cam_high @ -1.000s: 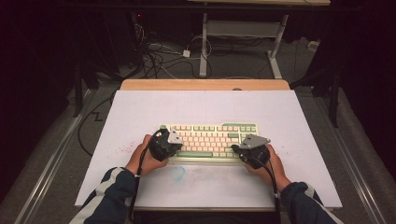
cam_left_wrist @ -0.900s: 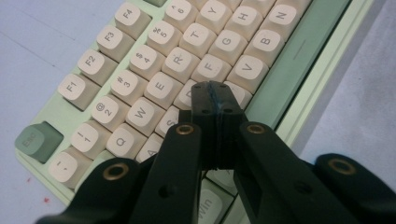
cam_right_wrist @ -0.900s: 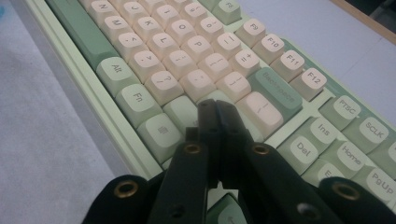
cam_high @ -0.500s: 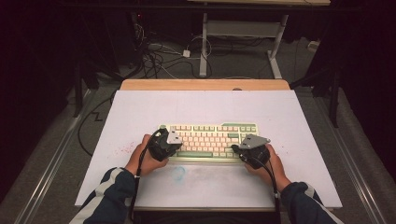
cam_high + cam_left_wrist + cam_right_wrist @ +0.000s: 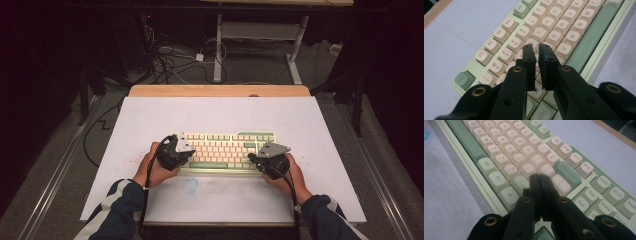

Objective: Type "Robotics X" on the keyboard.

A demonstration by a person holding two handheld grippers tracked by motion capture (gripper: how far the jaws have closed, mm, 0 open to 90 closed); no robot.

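Note:
A pale green keyboard (image 5: 225, 150) with cream keys lies on the white table sheet, seen close up in the left gripper view (image 5: 564, 32) and the right gripper view (image 5: 506, 147). My left gripper (image 5: 188, 154) hovers over the keyboard's left end. Its jaws have just been opening, and a narrow gap shows between the tips (image 5: 536, 48) above the letter keys, with nothing in it. My right gripper (image 5: 255, 159) is over the right end, its jaws shut together (image 5: 538, 177) just above the keys near Enter, holding nothing.
The white sheet (image 5: 225, 115) covers a table with a wooden back edge (image 5: 220, 90). A blue smudge (image 5: 190, 185) and faint red marks (image 5: 131, 161) lie on the sheet in front of and left of the keyboard. Cables and desk legs stand on the floor beyond.

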